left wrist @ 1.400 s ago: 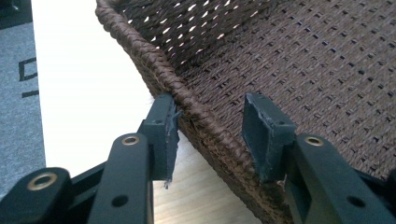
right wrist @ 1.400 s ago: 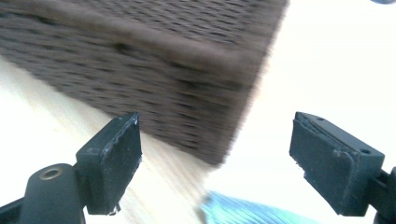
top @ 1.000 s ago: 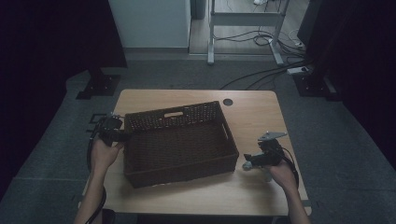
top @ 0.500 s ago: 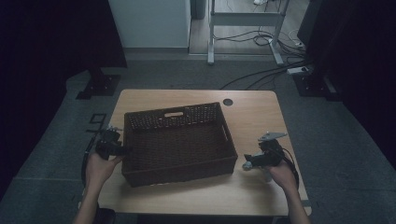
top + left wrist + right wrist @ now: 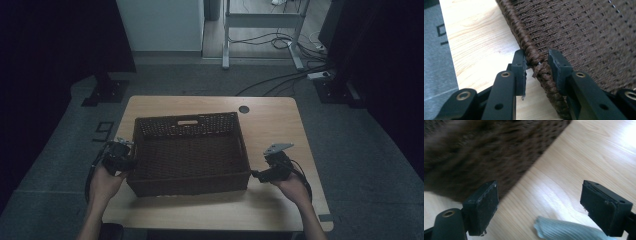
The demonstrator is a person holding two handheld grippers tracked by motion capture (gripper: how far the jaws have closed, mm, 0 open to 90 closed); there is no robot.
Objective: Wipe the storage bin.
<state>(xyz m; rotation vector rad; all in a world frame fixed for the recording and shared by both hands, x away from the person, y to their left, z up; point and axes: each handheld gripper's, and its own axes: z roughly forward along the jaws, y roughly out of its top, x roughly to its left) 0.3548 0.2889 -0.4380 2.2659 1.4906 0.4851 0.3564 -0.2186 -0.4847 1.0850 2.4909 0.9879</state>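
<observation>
The dark brown, rectangular woven wicker basket sits near the middle of the light wooden desk, its long sides running left to right in the high view, and we see nothing lying on its woven floor. A slot handle is cut into its far wall. In the left gripper view its braided rim runs up between the two black jaws of the left gripper, which we hold at the basket's left wall, near its front corner. Those jaws have just been closing with the rim between them: the left-hand jaw touches the braid, while a narrow gap shows between the braid and the other jaw, so we read them as straddling the rim and not yet clamped on it. In the high view the left gripper lies right against that wall, with our left hand behind it at the desk's edge. The right gripper hovers just beside the basket's right front corner, its jaws spread wide and grasping nothing; in the right gripper view the blurred basket wall stands just past one jaw and bare wood lies between the two. A pale, grey-green ribbed strip shows at the bottom of that view; we cannot tell what it is. Around the desk lies a grey carpeted floor, with cables trailing over it behind.
</observation>
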